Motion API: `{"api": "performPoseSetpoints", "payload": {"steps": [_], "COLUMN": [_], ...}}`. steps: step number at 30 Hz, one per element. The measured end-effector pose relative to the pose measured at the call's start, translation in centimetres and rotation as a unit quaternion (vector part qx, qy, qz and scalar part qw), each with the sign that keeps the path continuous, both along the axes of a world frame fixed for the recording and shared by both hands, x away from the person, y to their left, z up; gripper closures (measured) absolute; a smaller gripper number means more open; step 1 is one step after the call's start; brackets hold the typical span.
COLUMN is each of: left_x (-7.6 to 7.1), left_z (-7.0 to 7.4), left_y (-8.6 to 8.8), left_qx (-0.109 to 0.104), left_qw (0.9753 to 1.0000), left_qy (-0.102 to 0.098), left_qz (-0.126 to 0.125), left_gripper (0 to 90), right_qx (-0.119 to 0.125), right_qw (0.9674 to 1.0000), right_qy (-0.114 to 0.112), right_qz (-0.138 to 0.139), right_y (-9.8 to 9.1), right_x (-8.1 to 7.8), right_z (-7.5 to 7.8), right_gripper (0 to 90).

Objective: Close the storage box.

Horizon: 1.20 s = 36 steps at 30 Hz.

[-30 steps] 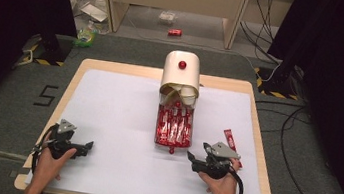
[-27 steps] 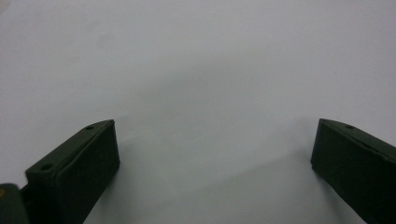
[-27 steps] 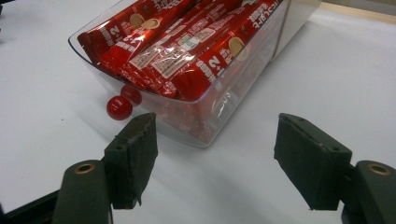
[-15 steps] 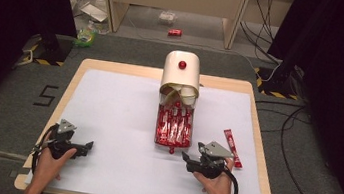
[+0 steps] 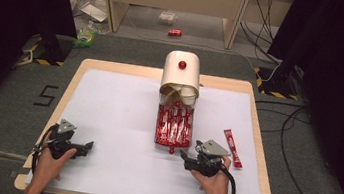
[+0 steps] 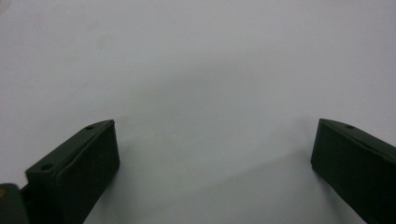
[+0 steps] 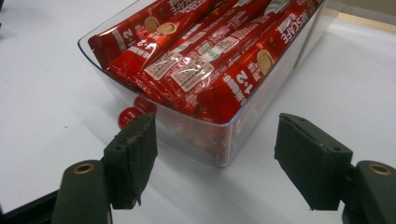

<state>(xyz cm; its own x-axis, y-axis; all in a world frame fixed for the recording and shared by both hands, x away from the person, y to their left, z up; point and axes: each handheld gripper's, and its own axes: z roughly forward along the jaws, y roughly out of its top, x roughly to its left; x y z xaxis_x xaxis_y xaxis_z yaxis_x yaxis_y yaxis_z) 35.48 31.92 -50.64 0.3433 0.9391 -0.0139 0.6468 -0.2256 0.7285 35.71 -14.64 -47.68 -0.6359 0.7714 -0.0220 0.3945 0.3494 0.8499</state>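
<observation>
I am holding the right gripper (image 7: 215, 163) wide at the lower centre, lining its jaws around the clear tray (image 7: 219, 140) of Nescafé sticks (image 7: 205, 60), while the left gripper (image 5: 73, 144), also wide, is idling at lower left

Red coffee stick sachets (image 7: 219, 60) in the clear tray (image 7: 261, 100) read "NESCAFE" and "2+1" upside down in the right gripper view, and a black "5" (image 5: 46, 95) was marked on the grey floor left of the table.
</observation>
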Motion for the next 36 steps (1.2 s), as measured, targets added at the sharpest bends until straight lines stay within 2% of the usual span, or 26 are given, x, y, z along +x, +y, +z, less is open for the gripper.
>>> {"api": "performPoseSetpoints", "payload": {"steps": [9, 22, 36], "left_x": [0.0, 0.0, 0.0], "left_z": [0.0, 0.0, 0.0], "left_y": [0.0, 0.0, 0.0], "left_qx": [0.0, 0.0, 0.0], "left_qw": [1.0, 1.0, 1.0], "left_qy": [0.0, 0.0, 0.0], "left_qz": [0.0, 0.0, 0.0], "left_gripper": [0.2, 0.2, 0.2], "right_qx": [-0.005, -0.028, -0.021], "right_qw": [1.0, 0.9996, 0.9996], "right_qy": [0.0, -0.008, -0.014], "right_qz": [-0.004, -0.003, -0.011], "right_y": [0.2, 0.8, 1.1], "right_x": [0.3, 0.7, 1.2], "right_z": [-0.1, -0.1, 0.0], "right_gripper": [30.3, 26.9, 26.7]}}
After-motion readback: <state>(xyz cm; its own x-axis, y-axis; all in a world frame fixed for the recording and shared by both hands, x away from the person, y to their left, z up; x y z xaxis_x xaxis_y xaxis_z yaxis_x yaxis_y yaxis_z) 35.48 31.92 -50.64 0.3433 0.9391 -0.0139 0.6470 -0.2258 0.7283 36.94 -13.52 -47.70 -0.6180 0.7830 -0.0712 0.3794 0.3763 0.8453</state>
